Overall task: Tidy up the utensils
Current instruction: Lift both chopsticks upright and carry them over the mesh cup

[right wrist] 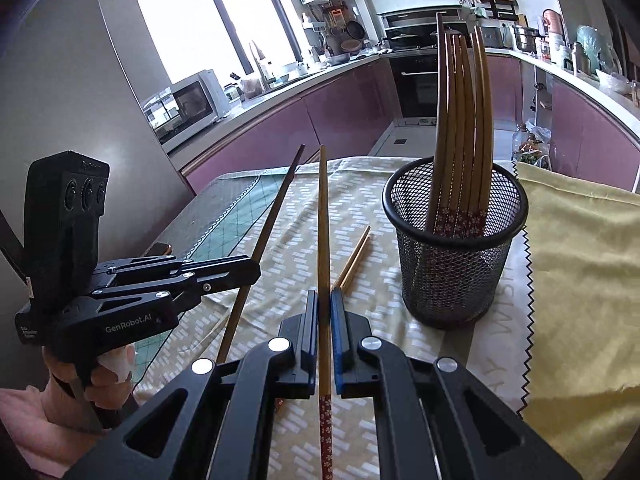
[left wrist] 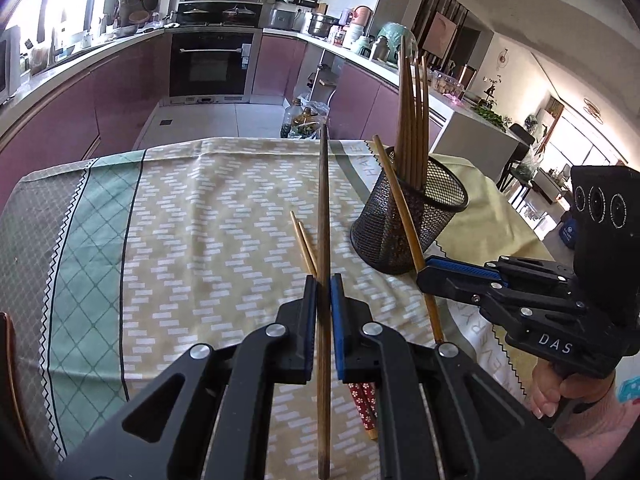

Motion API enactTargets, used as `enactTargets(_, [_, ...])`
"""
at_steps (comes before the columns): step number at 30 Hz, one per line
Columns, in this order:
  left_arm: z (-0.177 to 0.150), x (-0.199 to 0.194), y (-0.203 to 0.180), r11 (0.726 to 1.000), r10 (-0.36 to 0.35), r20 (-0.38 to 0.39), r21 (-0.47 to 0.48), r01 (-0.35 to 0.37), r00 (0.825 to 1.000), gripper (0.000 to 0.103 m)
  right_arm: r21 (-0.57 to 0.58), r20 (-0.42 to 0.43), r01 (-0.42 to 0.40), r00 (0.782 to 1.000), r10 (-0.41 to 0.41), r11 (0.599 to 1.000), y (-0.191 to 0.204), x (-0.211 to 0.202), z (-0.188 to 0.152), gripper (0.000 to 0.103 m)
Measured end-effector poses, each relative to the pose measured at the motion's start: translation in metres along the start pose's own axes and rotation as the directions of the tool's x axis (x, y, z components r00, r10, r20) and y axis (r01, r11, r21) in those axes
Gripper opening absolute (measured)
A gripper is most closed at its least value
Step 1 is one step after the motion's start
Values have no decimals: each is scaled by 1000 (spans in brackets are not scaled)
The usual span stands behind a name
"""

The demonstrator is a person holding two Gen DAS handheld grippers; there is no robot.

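Left gripper [left wrist: 323, 284]: fingers clenched on a dark chopstick [left wrist: 324, 200], gripped near mid-length so it balances and sticks out forward along the fingers, off the desk [left wrist: 200, 200]. The same stick shows in the right wrist view at [right wrist: 276, 216], held by the left gripper [right wrist: 240, 270].

Right gripper [right wrist: 324, 300]: fingers clenched on a light chopstick [right wrist: 323, 232]. Its red flowered end [right wrist: 326, 432] trails back under the camera and the plain tip leads. From the left wrist view the right gripper [left wrist: 432, 268] carries the stick [left wrist: 394, 200] slanted, crossing in front of the mesh cup [left wrist: 408, 232].

The cup stands upright on the cloth, to the right of both grippers, and already holds a bundle of light chopsticks [right wrist: 460, 128]. They stand flowered ends down and tips up, leaning on the far wall. That suggests a sorting rule: handle end down.

Two more light chopsticks [left wrist: 304, 246] lie side by side on the cloth between the left gripper and the cup; their flowered ends [left wrist: 362, 404] show under the left fingers.

Judgement: both sticks are lifted and clear of the cloth, ready for carrying to the cup. The right stick is nearer. Each must be tipped upright before release, or it will catch the rim. The dark stick matches none seen in the cup; where it belongs is unclear.
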State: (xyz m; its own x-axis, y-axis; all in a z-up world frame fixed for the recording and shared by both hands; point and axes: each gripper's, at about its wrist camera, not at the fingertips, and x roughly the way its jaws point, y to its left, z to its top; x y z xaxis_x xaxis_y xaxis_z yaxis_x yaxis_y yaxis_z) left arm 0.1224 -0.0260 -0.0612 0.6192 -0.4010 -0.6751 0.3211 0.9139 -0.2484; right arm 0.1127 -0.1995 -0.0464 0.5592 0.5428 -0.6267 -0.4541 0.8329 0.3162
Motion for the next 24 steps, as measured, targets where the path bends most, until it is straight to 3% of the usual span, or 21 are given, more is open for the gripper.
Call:
enactTargets(8, [11,-27,-11,997,-74,58,12,74,996,8,11,69,-8,998,7,1000,-8,-25,3,6])
enactTargets(24, [29,-53,-21,994,-112,142,19,111,983,7,18,165,-10,986,7,1000,-22,-56,16,6])
